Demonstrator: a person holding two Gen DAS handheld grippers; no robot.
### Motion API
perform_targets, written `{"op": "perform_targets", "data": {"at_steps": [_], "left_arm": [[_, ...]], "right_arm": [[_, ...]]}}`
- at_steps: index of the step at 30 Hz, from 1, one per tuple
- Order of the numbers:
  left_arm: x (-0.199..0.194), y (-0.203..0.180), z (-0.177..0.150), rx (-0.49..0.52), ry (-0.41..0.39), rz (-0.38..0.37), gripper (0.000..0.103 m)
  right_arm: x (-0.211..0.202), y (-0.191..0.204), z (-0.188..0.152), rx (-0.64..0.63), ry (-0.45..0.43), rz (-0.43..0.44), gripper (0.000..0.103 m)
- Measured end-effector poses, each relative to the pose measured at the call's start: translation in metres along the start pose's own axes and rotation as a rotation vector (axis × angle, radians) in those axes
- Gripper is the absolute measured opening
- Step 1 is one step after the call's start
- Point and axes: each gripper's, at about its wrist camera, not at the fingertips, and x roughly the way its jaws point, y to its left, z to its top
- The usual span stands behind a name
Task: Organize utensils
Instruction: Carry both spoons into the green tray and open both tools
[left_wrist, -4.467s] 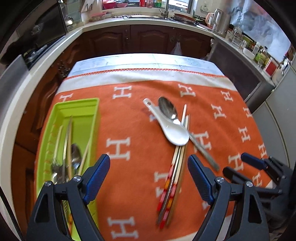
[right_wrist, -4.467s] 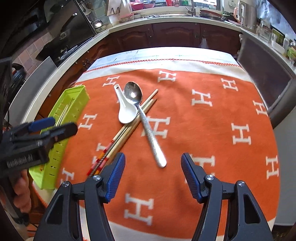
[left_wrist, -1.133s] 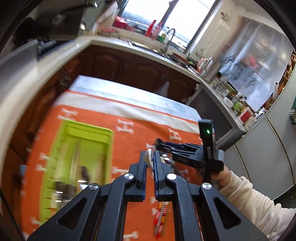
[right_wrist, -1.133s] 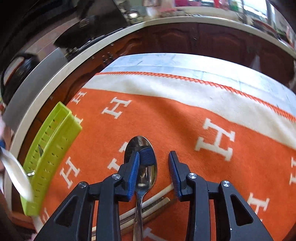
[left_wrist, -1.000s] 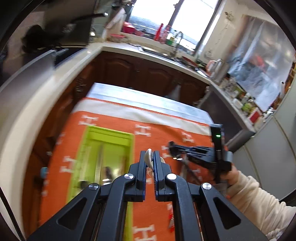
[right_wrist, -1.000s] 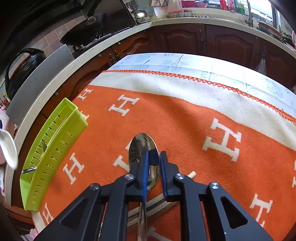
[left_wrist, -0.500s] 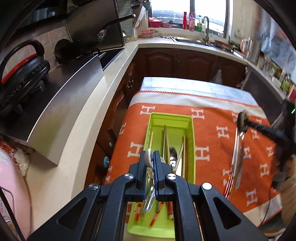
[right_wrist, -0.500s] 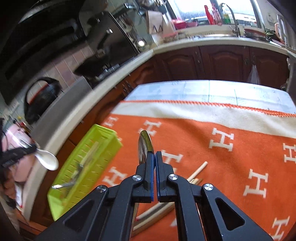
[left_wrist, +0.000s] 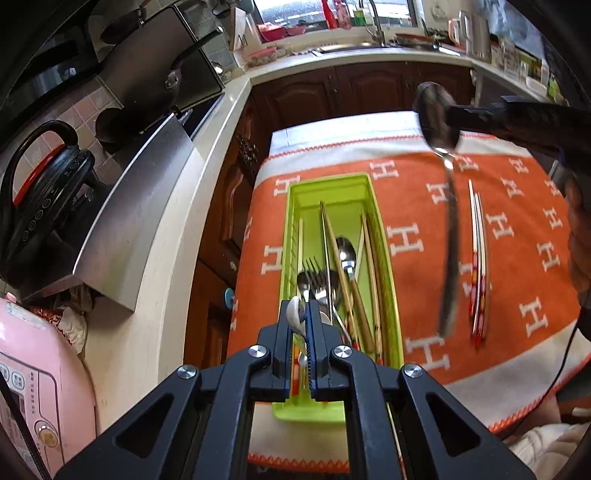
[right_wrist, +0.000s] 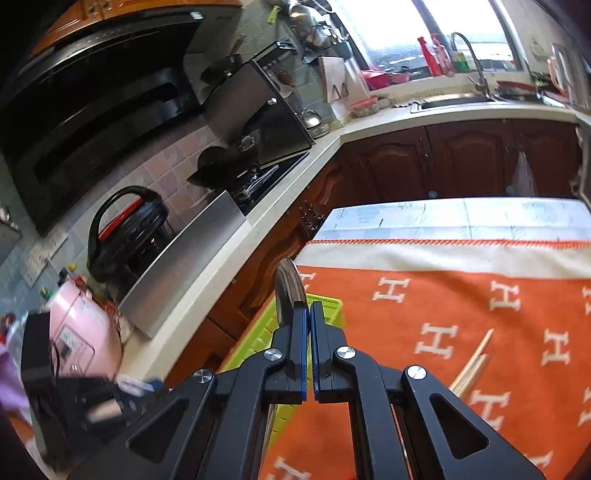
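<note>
Jaws of the left gripper (left_wrist: 302, 321) pinched on the white ceramic spoon (left_wrist: 294, 314) — only the handle end shows between the blue pads, held over the near end of the green tray (left_wrist: 384, 236).

Tray sits on the orange blanket (left_wrist: 517, 258) at the left edge of the worktop, long side running away from the camera. Inside it: a fork (left_wrist: 314, 273), metal spoons (left_wrist: 347, 253) and several chopsticks (left_wrist: 338, 258) lying lengthwise.

Right gripper (right_wrist: 308, 314) has its jaws pressed onto the metal spoon (right_wrist: 290, 291) near the bowl, which stands edge-on above the pads. From the left wrist view the spoon's handle (left_wrist: 451, 258) hangs down in the air, clear of the blanket, to the right of the tray.

Loose chopsticks (left_wrist: 478, 266) lie on the blanket further right, roughly parallel to the tray — well apart from it.

Pink appliance (left_wrist: 33, 387) and black kettle (left_wrist: 44, 184) stand on the side counter, left of the tray.
</note>
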Motion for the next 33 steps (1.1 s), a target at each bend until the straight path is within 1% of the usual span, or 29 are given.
{"op": "perform_targets", "data": {"at_steps": [2,5,8,13,15,19,21,23,24,26,28,33], "left_arm": [[0.003,-0.002,-0.006,0.013,0.023,0.001,0.004],[0.010,-0.007,-0.013,0.036,0.054,-0.003,0.004],[0.021,-0.010,-0.015,0.052,0.077,0.003,0.004],[0.047,-0.010,-0.010,0.037,0.109,-0.004,0.005],[0.055,-0.010,-0.006,0.029,0.116,-0.017,0.005],[0.067,-0.013,0.005,0.030,0.106,-0.019,0.006],[0.075,-0.012,0.012,0.014,0.107,-0.035,0.010],[0.083,-0.010,0.017,-0.009,0.110,-0.043,0.020],[0.086,-0.009,0.019,-0.021,0.110,-0.051,0.021],[0.093,-0.005,0.021,-0.056,0.122,-0.078,0.022],[0.097,-0.001,0.022,-0.086,0.130,-0.090,0.022],[0.096,0.013,0.024,-0.148,0.120,-0.089,0.022]], "right_arm": [[0.015,0.007,-0.006,0.057,0.023,-0.001,0.002],[0.038,0.013,-0.016,0.081,0.052,-0.017,0.002],[0.059,0.020,-0.028,0.064,0.096,-0.031,0.002],[0.089,0.029,-0.047,0.009,0.160,-0.054,0.002],[0.097,0.028,-0.049,0.005,0.175,-0.066,0.002],[0.113,0.022,-0.048,0.001,0.202,-0.089,0.002],[0.123,0.018,-0.050,0.006,0.224,-0.092,0.002],[0.132,0.013,-0.050,0.021,0.242,-0.096,0.003],[0.134,0.012,-0.048,0.027,0.246,-0.099,0.003],[0.141,0.006,-0.049,0.045,0.260,-0.094,0.005],[0.144,0.001,-0.049,0.063,0.262,-0.079,0.005],[0.143,-0.006,-0.044,0.079,0.253,-0.083,0.010]]}}
